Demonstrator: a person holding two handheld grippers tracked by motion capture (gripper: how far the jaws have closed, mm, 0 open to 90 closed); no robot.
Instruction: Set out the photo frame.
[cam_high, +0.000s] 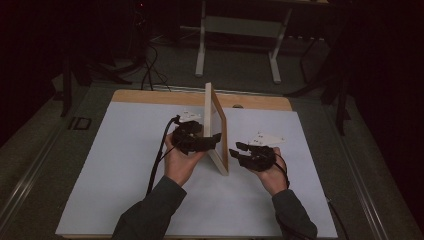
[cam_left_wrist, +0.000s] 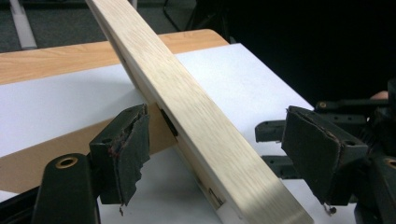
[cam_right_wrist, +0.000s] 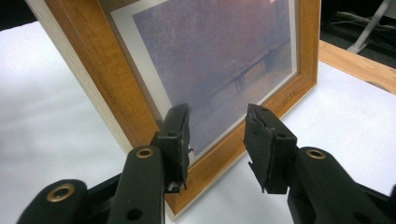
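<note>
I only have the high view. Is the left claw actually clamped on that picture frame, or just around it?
Observer: Just around it. In the left gripper view the left claw straddles the picture frame at its pale outer edge, with a gap at each jaw.
Operator: What's on the side that faces my right claw?
Observer: The front. The right gripper view shows a dusky purple print inside an orange-brown wooden border.
Operator: Is the right claw touching it?
Observer: No. The right claw is open, and its jaws stop short of the frame's lower border.
</note>
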